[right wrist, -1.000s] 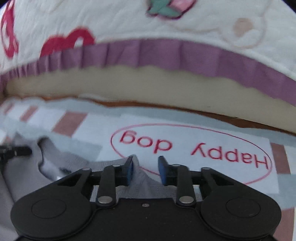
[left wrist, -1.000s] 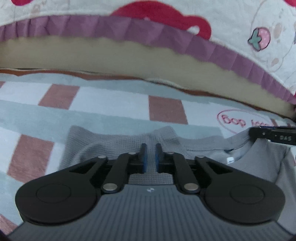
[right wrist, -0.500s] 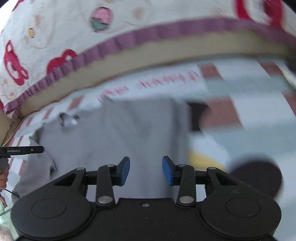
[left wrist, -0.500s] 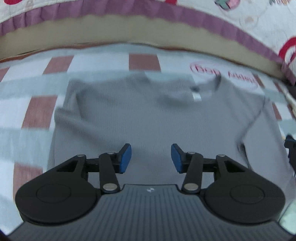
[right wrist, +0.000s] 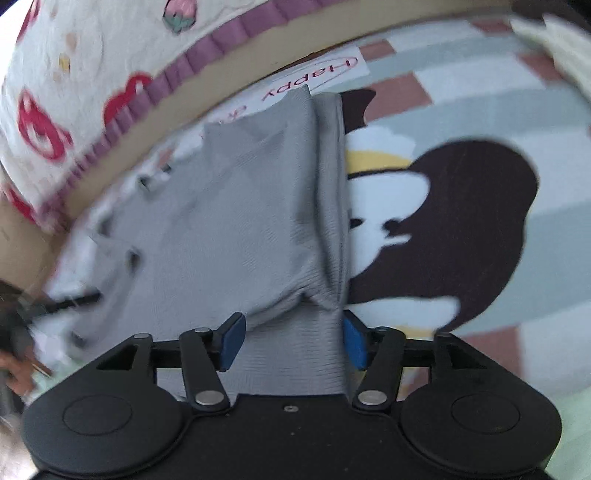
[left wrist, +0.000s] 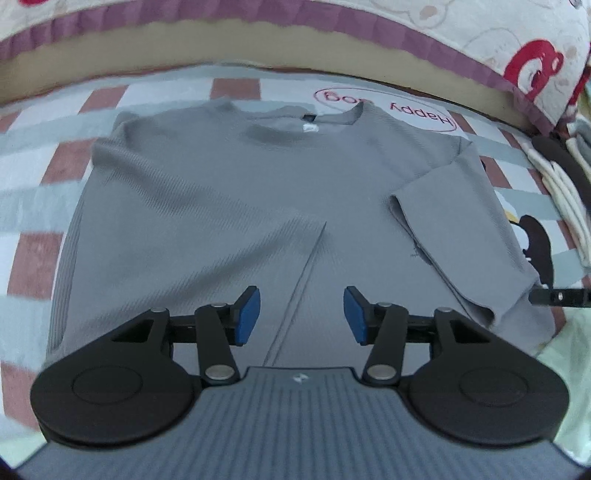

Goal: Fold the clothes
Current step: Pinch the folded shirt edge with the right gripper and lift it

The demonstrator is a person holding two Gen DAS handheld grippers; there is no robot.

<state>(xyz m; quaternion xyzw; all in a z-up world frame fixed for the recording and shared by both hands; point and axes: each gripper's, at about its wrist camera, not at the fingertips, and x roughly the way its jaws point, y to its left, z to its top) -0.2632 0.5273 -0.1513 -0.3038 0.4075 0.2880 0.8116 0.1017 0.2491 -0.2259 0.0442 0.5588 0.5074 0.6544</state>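
Two grippers are seen, both with jaws spread and nothing pinched. The left gripper [left wrist: 301, 316] is held over the lower front of the grey sweater [left wrist: 229, 206], blue pads wide apart, no fabric between them as far as can be judged. The sweater is laid flat on the checked mat [left wrist: 37, 206], neckline [left wrist: 306, 123] at the far end, next to the red "Happy dog" print [left wrist: 388, 107]. Both sleeves are folded inward over the body: one sleeve edge [left wrist: 310, 251] runs diagonally toward the left gripper, the other sleeve [left wrist: 454, 229] lies along the right side.

The right gripper [right wrist: 291, 341] is positioned at the sweater's right edge [right wrist: 258, 229]; grey fabric is seen between the spread pads, but contact cannot be confirmed. A folded ridge of fabric [right wrist: 328, 206] runs along that edge, just beside the cartoon dog print [right wrist: 443, 221] on the mat. A quilted cover with purple trim [left wrist: 406, 33] borders the far side of the mat. The right wrist view is motion-blurred on the left.
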